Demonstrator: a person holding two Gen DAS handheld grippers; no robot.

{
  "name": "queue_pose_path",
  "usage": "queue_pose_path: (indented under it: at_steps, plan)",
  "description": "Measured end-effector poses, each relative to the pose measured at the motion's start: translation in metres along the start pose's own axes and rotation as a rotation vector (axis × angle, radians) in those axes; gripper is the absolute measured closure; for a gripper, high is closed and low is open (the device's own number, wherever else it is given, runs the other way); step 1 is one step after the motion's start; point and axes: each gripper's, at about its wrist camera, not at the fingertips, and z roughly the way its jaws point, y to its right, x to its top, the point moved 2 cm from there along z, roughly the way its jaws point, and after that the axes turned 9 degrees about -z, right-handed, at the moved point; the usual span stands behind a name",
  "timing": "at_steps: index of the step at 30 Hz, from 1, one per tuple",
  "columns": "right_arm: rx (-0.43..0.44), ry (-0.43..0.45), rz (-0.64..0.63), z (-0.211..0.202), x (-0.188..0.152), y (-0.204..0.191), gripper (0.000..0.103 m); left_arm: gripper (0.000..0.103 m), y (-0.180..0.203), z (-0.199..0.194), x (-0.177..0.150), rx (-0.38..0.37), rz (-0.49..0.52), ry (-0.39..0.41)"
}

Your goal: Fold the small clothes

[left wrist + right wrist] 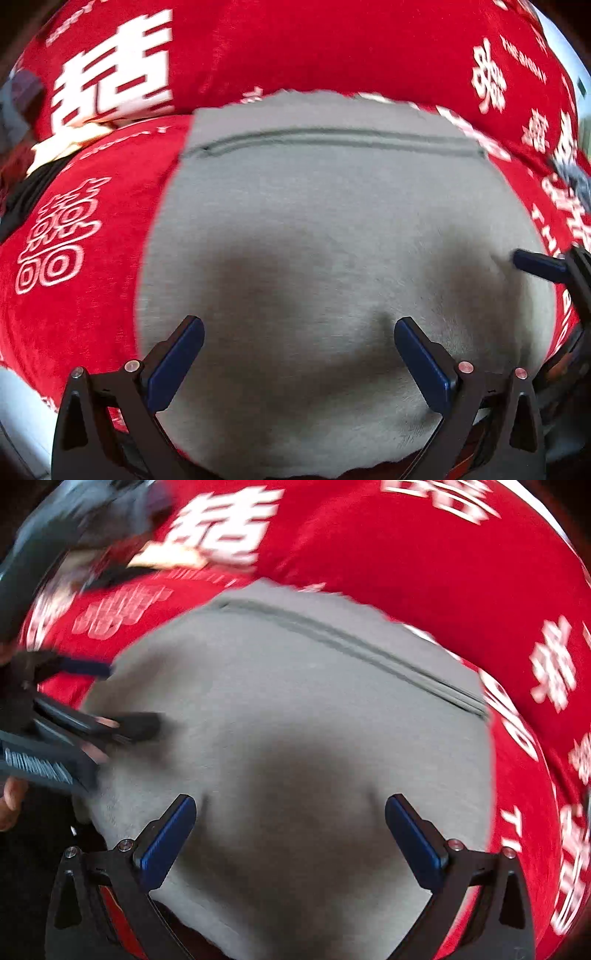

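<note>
A grey garment (pixel 332 229) lies flat on a red cloth (pixel 81 314) printed with white characters, a stitched seam (pixel 332 138) running near its far edge. The left gripper (pixel 298 363) and right gripper (pixel 290 840) both hover over it, jaws spread wide and empty. Blur hides whether either touches the fabric.

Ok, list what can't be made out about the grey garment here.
- Grey garment: near edge, left wrist view, cut off by the frame and the left gripper.
- Its type: both views too close.
- Seam: right wrist view, motion-blurred.
- Right gripper: touching the cloth or not, unclear.
</note>
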Motion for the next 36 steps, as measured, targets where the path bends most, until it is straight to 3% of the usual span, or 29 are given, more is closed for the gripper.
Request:
queue_pose_path:
  at_steps: [1, 3, 11, 15, 17, 20, 23, 25, 27, 29, 32, 34, 36]
  plan:
    - [0.009, -0.019, -0.004, 0.007, -0.002, -0.002, 0.001, 0.000, 0.003, 0.011, -0.004, 0.005, 0.005, -0.030]
    - [0.024, 0.016, 0.021, 0.005, -0.007, 0.005, 0.001, 0.000, 0.002, 0.009, -0.009, 0.004, 0.024, 0.021]
    - [0.021, 0.023, 0.096, -0.015, -0.057, 0.046, 0.001, 0.000, -0.034, 0.000, -0.026, -0.021, 0.070, -0.025]
    - [-0.057, -0.015, -0.002, -0.018, -0.073, 0.037, 0.000, 0.000, -0.056, -0.002, -0.033, -0.036, 0.062, -0.080]
    - [-0.065, -0.035, 0.007, -0.023, -0.083, 0.040, 0.001, 0.000, -0.069, -0.005, -0.038, 0.034, 0.052, -0.096]
    - [-0.114, -0.025, 0.015, -0.038, -0.085, 0.041, 0.000, 0.000, -0.081, -0.014, -0.046, 0.041, 0.016, -0.102]
    - [-0.091, 0.080, -0.015, -0.058, -0.069, 0.026, 0.000, 0.000, -0.063, -0.030, -0.047, 0.031, 0.078, -0.048]
    - [-0.067, 0.118, -0.101, -0.060, -0.053, 0.005, 0.000, 0.000, -0.040, -0.036, -0.047, 0.006, 0.138, -0.023]
    - [-0.060, 0.114, -0.180, -0.052, -0.046, -0.012, 0.001, 0.000, -0.007, -0.036, -0.048, -0.011, 0.221, 0.000]
    - [-0.058, 0.083, -0.245, -0.037, -0.038, -0.027, 0.001, 0.000, 0.009, -0.027, -0.045, 0.006, 0.242, 0.000]
    - [-0.054, 0.045, -0.308, -0.016, -0.035, -0.031, 0.001, 0.000, 0.014, 0.001, -0.035, 0.018, 0.194, -0.062]
    - [0.008, 0.039, -0.279, -0.011, -0.038, -0.021, 0.001, 0.000, 0.008, -0.001, -0.029, -0.010, 0.144, -0.029]
    - [0.036, 0.018, -0.208, -0.011, -0.041, -0.002, 0.001, 0.000, 0.000, -0.001, -0.026, 0.008, 0.114, -0.035]
